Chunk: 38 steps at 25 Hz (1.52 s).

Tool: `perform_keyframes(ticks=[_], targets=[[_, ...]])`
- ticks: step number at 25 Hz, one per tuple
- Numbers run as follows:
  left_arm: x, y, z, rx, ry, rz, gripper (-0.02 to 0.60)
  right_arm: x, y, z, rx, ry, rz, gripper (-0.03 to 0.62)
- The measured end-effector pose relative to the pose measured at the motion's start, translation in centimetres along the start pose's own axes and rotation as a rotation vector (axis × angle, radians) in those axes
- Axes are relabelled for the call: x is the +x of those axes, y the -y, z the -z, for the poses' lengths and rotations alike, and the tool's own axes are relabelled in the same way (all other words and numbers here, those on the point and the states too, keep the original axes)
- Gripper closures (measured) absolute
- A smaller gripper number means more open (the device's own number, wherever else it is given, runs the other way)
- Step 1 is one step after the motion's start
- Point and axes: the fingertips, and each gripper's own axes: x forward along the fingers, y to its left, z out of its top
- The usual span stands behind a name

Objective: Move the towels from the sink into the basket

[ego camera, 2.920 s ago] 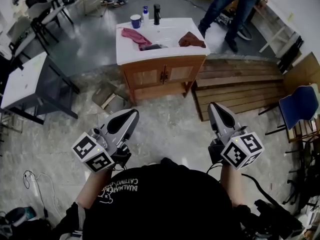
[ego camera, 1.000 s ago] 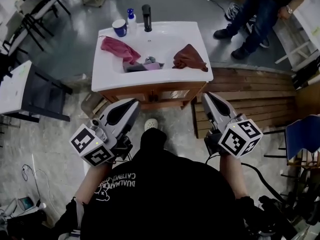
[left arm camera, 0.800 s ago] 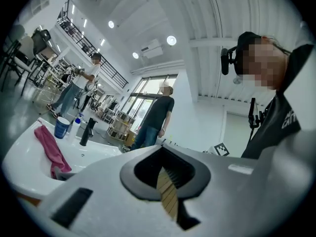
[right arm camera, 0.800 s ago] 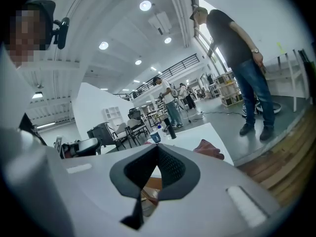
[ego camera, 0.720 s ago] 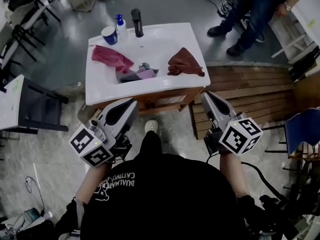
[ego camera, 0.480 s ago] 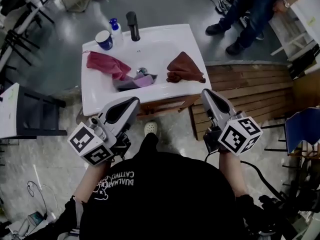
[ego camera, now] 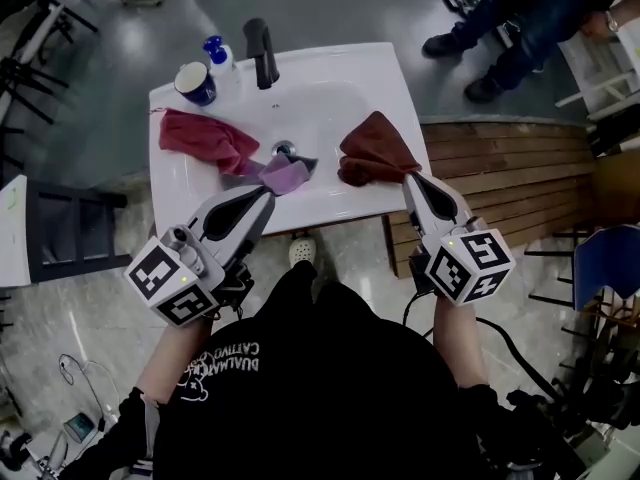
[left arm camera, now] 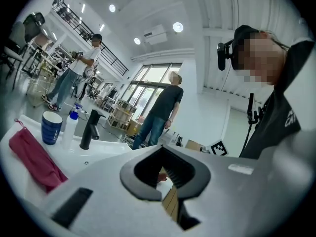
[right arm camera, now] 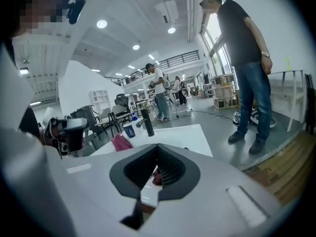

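Three towels lie on the white sink (ego camera: 335, 83): a pink one (ego camera: 200, 138) on the left rim, a purple-grey one (ego camera: 282, 176) in the basin by the drain, and a brown one (ego camera: 375, 148) on the right rim. My left gripper (ego camera: 258, 196) is shut and empty, its tip over the sink's front edge near the purple-grey towel. Also shut and empty, my right gripper (ego camera: 412, 181) has its tip just beside the brown towel. The left gripper view has the pink towel (left arm camera: 34, 157) at lower left. No basket is in view.
A black faucet (ego camera: 258, 50), a blue cup (ego camera: 195, 83) and a soap bottle (ego camera: 215, 53) stand at the sink's back. A person in jeans (ego camera: 510, 28) stands behind right. Wooden pallets (ego camera: 500, 158) lie right of the sink, a dark table (ego camera: 60, 238) left.
The sink has come much closer in the head view. Both grippers moved forward and a little down, from short of the cabinet to the sink's front edge, still shut.
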Motion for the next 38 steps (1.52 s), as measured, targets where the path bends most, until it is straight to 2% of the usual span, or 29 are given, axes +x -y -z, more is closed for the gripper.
perform_keyframes(ticks=[2, 6, 11, 14, 17, 20, 25, 38], targets=[[0.7, -1.1, 0.1, -0.009, -0.017, -0.001, 0.583, 1.3, 0.8, 0.8, 0.012, -0.029, 0.003, 0.588], [2.2, -3.6, 0.4, -0.02, -0.049, 0.006, 0.583, 3.9, 2.6, 2.0, 0.124, -0.04, -0.004, 0.588], [4.0, -5.9, 1.0, -0.039, -0.074, 0.022, 0.583, 6.0, 4.6, 3.5, 0.133, -0.072, 0.037, 0.586], [4.6, -6.6, 1.6, -0.055, -0.087, 0.032, 0.583, 6.5, 4.8, 4.5, 0.123, -0.107, 0.025, 0.472], [5.2, -6.8, 2.1, -0.068, -0.102, 0.042, 0.583, 7.0, 5.1, 5.7, 0.094, -0.161, 0.025, 0.45], [5.8, -6.9, 2.6, -0.08, -0.114, 0.047, 0.583, 7.6, 5.3, 7.3, 0.053, -0.232, 0.029, 0.39], [6.3, -6.9, 3.3, -0.093, -0.13, 0.054, 0.583, 8.2, 6.2, 9.0, 0.032, -0.297, 0.065, 0.403], [5.8, -7.1, 3.4, -0.1, -0.124, 0.038, 0.583, 8.6, 6.1, 10.6, 0.0, -0.376, 0.062, 0.524]])
